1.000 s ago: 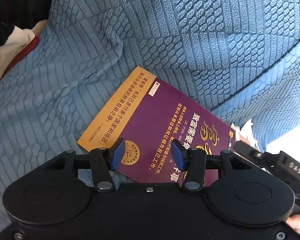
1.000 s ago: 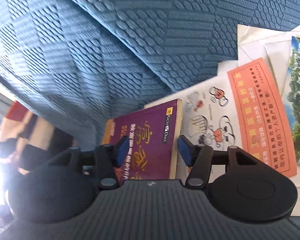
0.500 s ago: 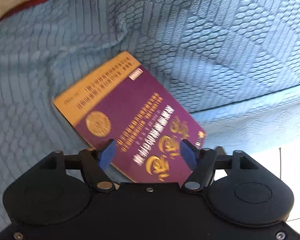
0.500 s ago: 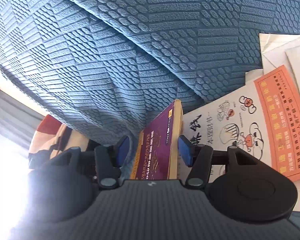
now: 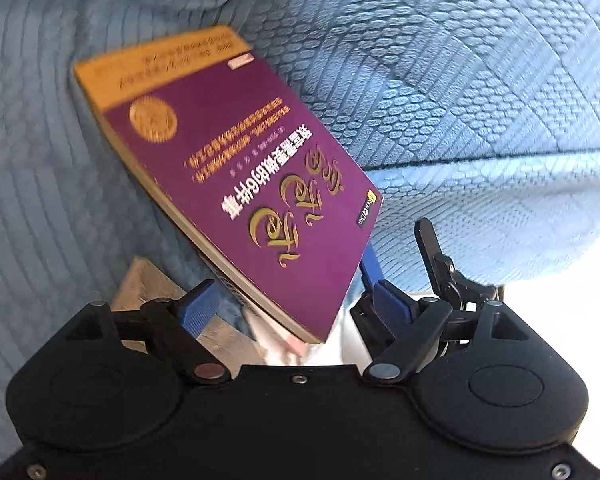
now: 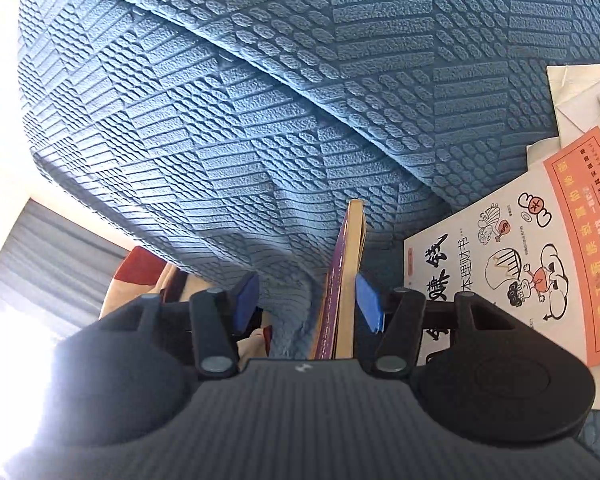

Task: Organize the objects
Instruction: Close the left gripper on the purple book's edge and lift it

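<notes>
Blue textured upholstery fills the background. A purple book is seen raised above it, long axis tilted away. The left tool is opening, pads clear of it. The right tool stands half-spread around its edge; contact cannot be told.

The left black two-finger gripper with blue pads is opening up, pads touching nothing. The right black blue-padded gripper sits half spread, gripping nothing.
</notes>
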